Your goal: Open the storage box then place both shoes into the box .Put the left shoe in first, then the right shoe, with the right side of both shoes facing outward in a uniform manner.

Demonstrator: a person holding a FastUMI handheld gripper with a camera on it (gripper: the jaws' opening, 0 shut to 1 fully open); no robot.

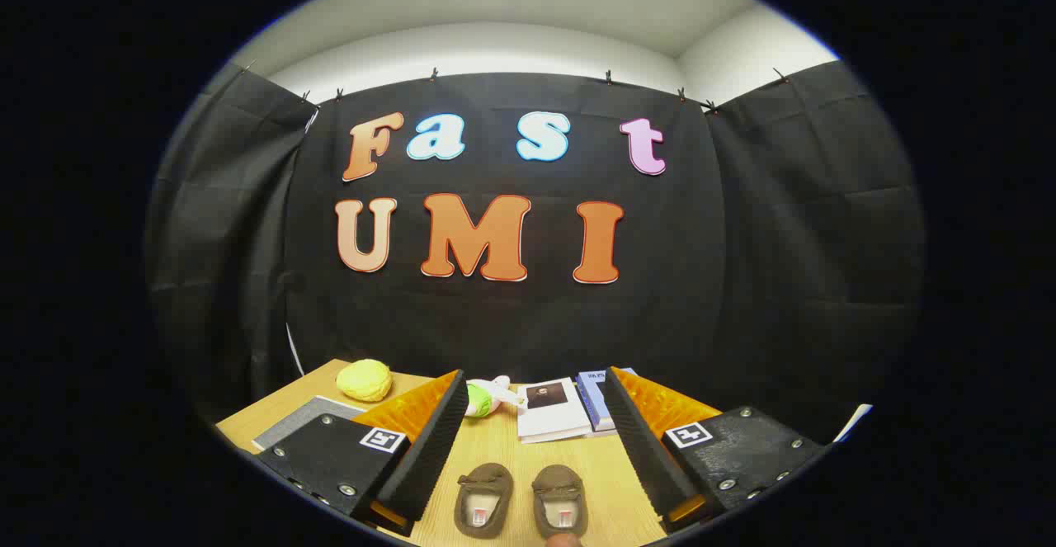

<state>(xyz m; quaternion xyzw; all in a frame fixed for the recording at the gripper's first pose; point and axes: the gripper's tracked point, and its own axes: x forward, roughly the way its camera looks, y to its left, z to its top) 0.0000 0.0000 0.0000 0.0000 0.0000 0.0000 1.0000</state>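
The gripper (528, 448) is held wide apart and empty above the table (495, 448). Two brown shoes (521, 499) lie side by side at six o'clock, between the fingers. The storage box should be sought and opened first.

The right finger (639, 440) hides part of the blue book (596, 398); a grey pad (301, 419) sits half behind the left finger.
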